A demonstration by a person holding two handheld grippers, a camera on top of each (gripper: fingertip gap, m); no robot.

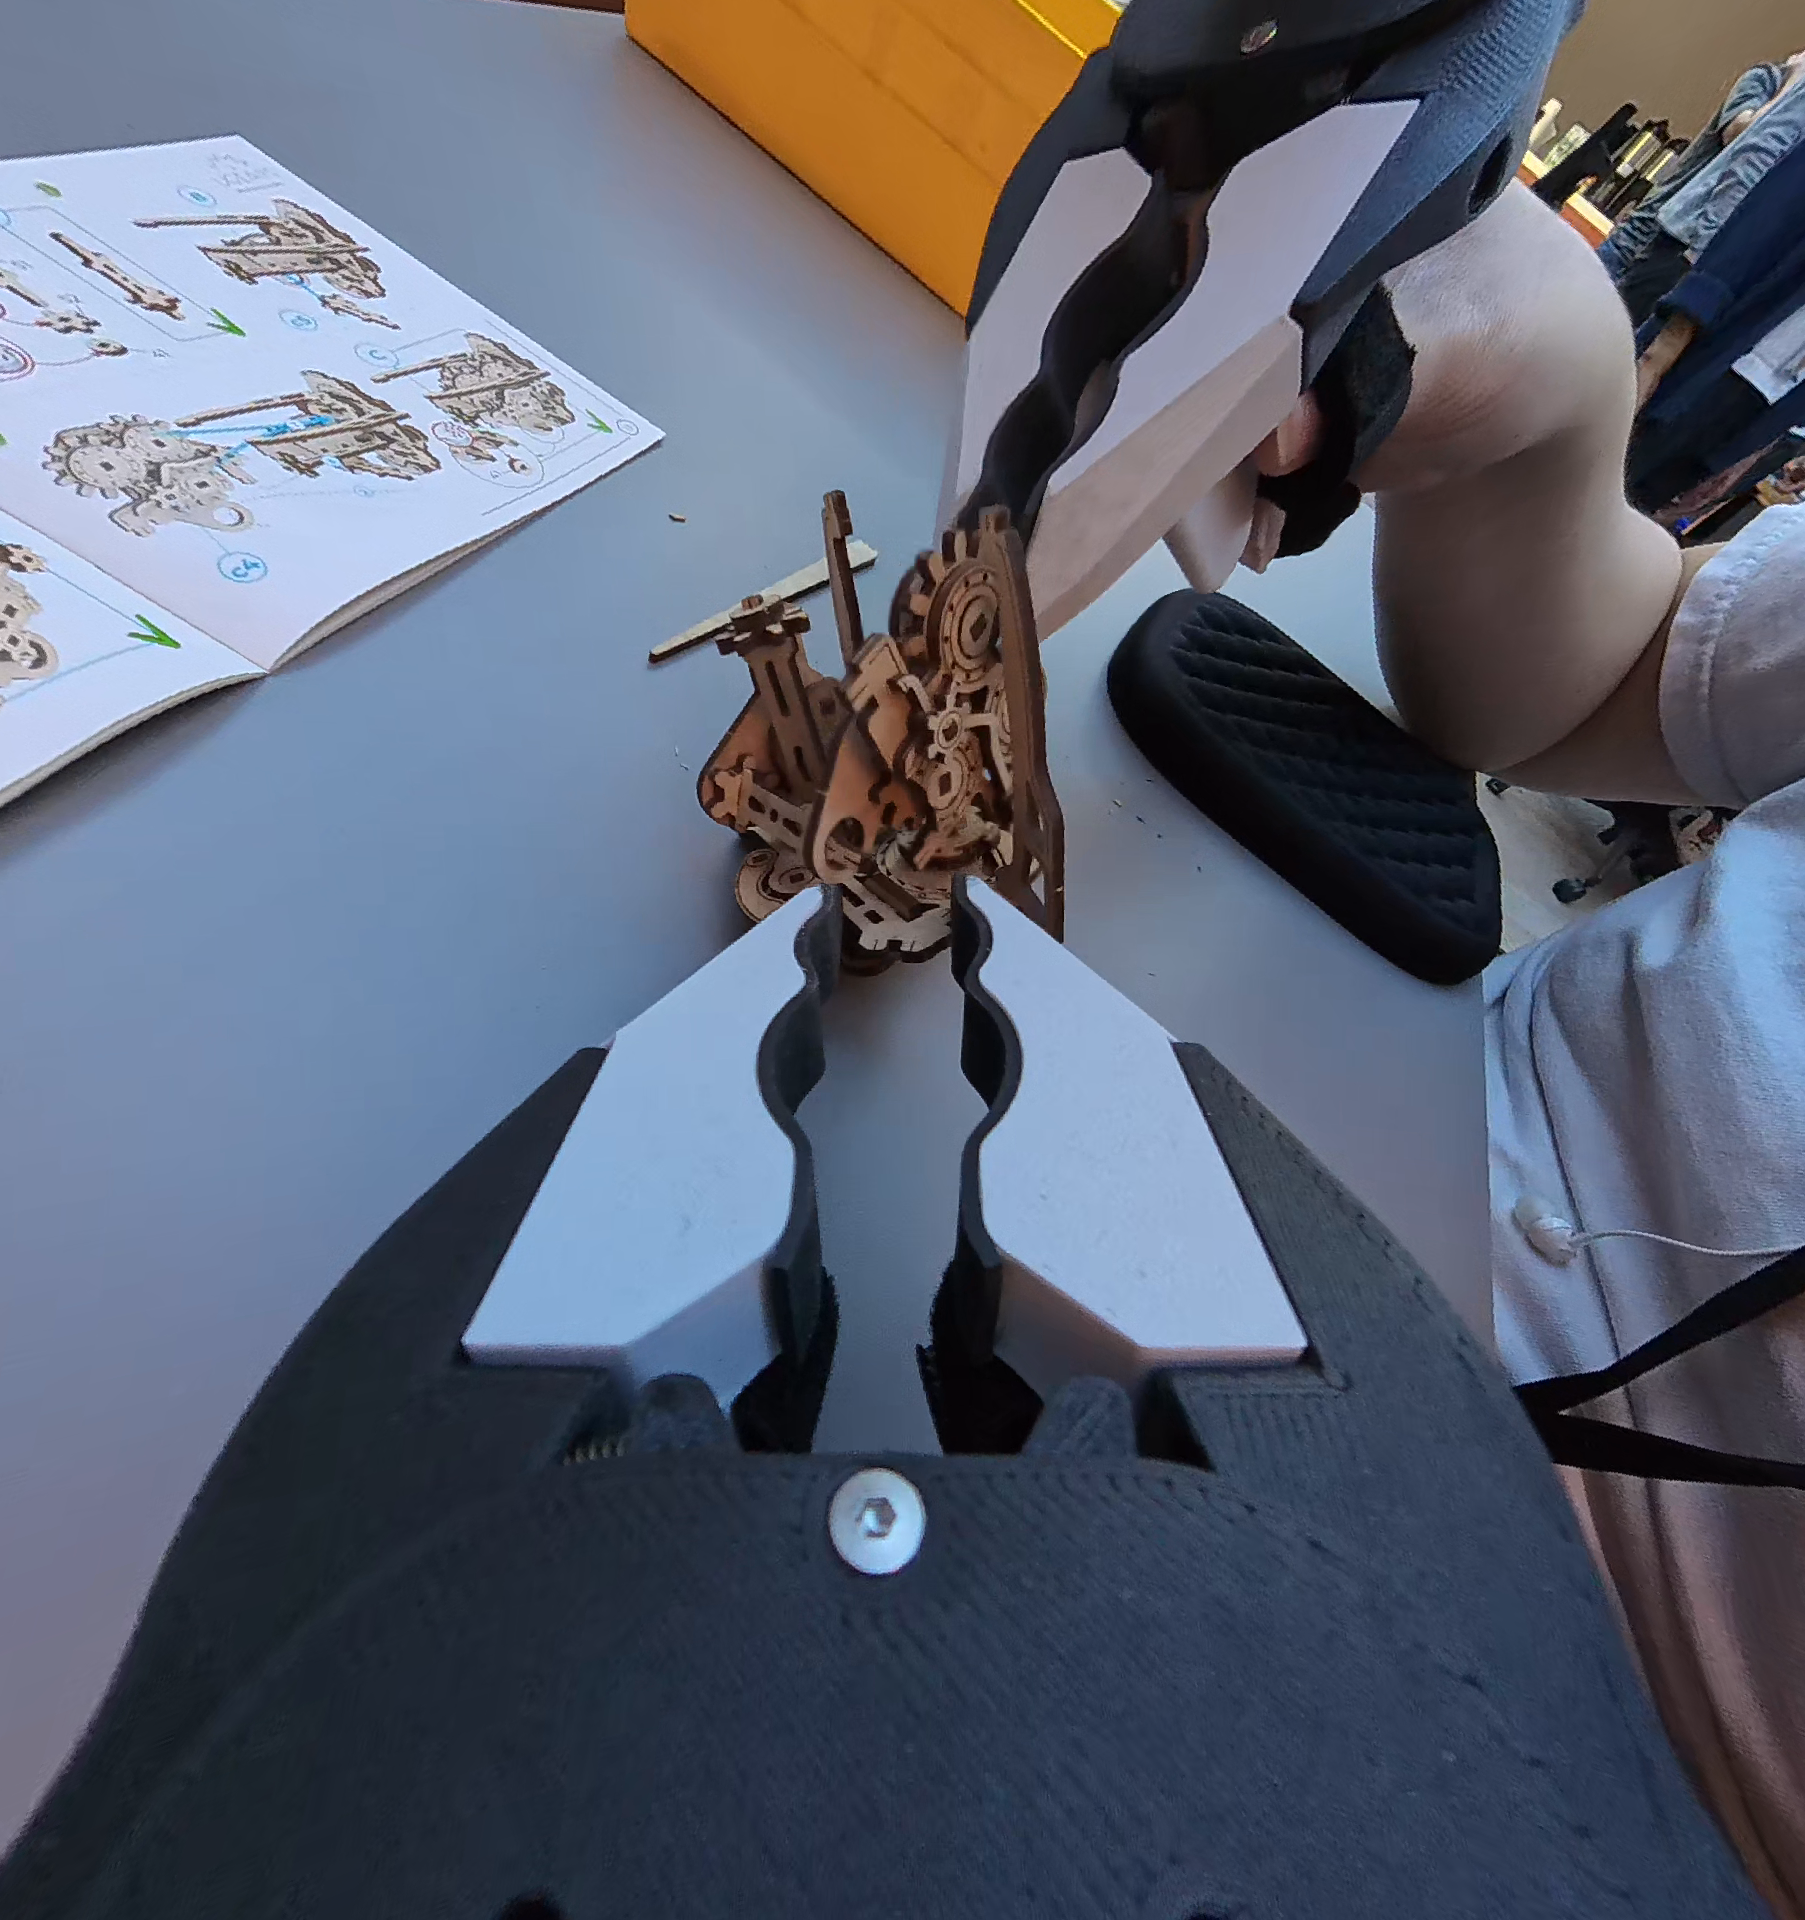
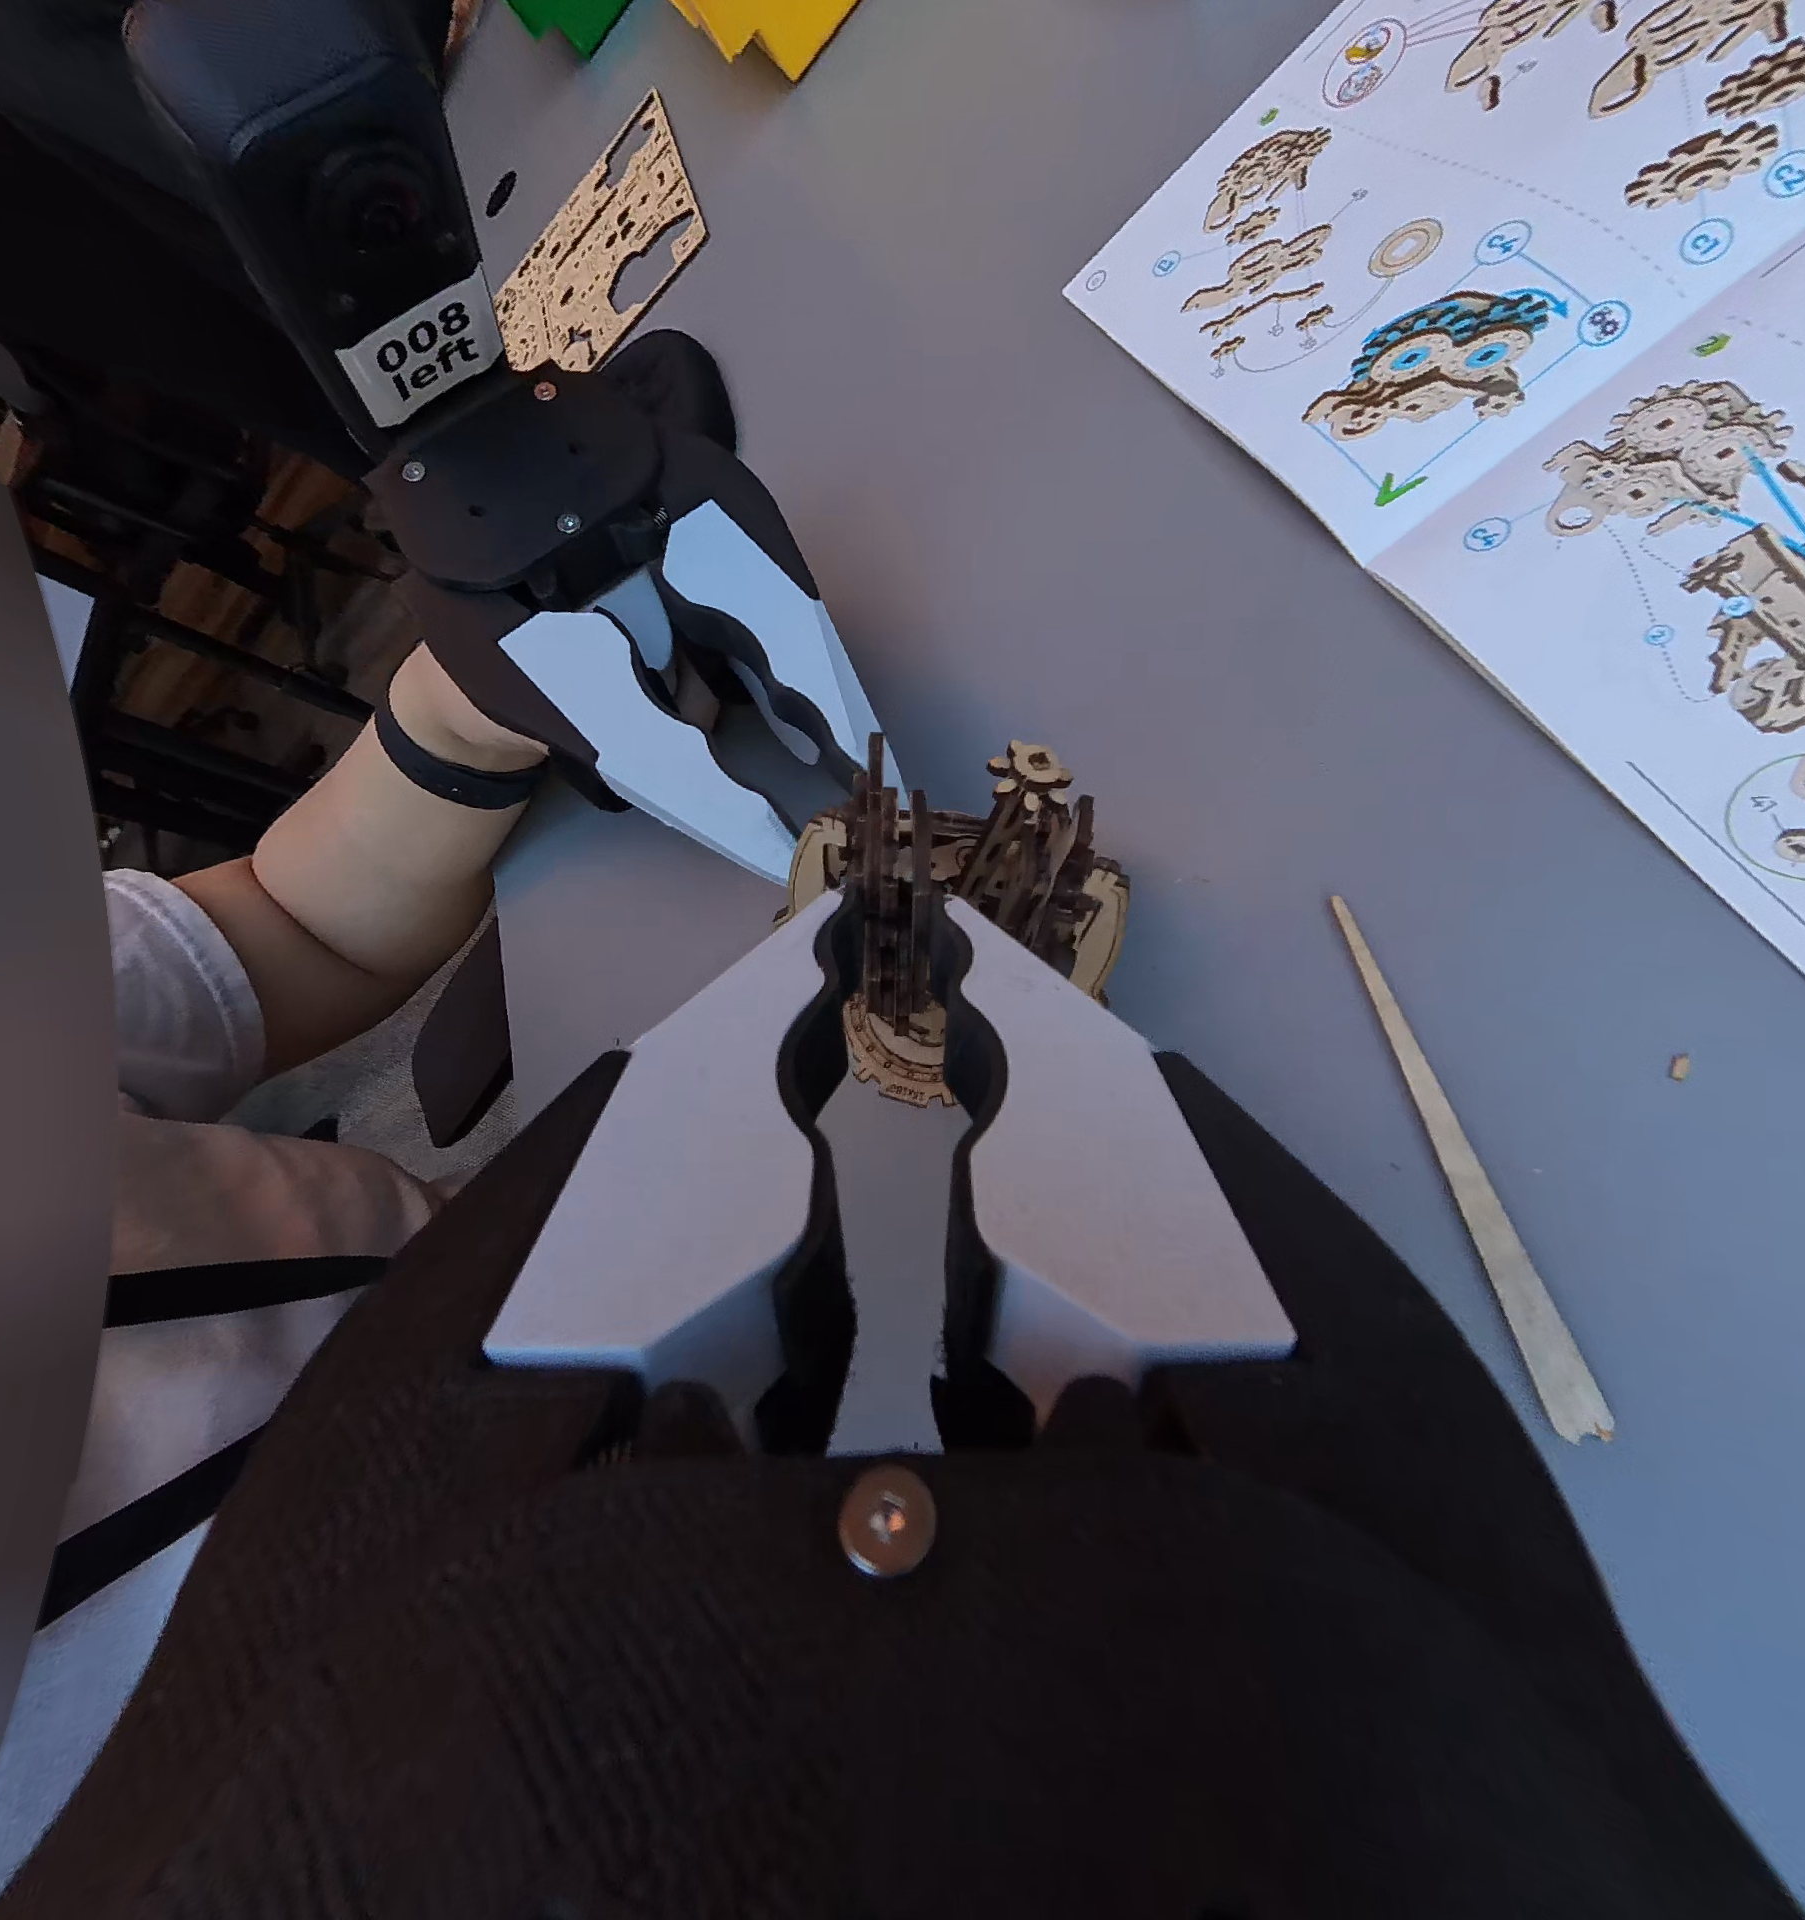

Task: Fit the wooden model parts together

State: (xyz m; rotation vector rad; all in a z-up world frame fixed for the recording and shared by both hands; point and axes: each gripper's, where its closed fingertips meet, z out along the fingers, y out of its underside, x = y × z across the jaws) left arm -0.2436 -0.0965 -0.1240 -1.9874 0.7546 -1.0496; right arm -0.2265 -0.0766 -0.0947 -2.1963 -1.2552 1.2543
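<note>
Wooden model (image 1: 882, 769), partly built: a cluster of laser-cut plywood gears, plates and upright struts, pale on the faces and dark brown on the cut edges, is stood on a round toothed base on the grey table (image 1: 358, 987), directly ahead of the left gripper's fingertips and between the two tools. The left gripper (image 1: 890, 902) is seen with a clear gap between its fingers, the tips set against the model's base; whether the base is actually pinched cannot be told. The right gripper (image 2: 893, 914) is closed over the stack of gear plates at the model's upper edge, the plates being lodged between its fingertips. Progress is judged well advanced: many parts are already interlocked, and a gear wheel with a square centre hole is mounted on the side facing the left gripper. The gear stack appears to be in the course of being pressed or seated, and further steps are judged to remain, since loose stock is present. A thin wooden stick (image 2: 1469, 1174) is laid to the right of the right gripper, well apart from the model. A punched-out parts sheet (image 2: 597, 249) is laid beyond the left tool in the right wrist view. An open instruction booklet (image 1: 254, 416) is spread ahead and to the left of the left gripper. A yellow box (image 1: 856, 135) is placed at the far edge.
</note>
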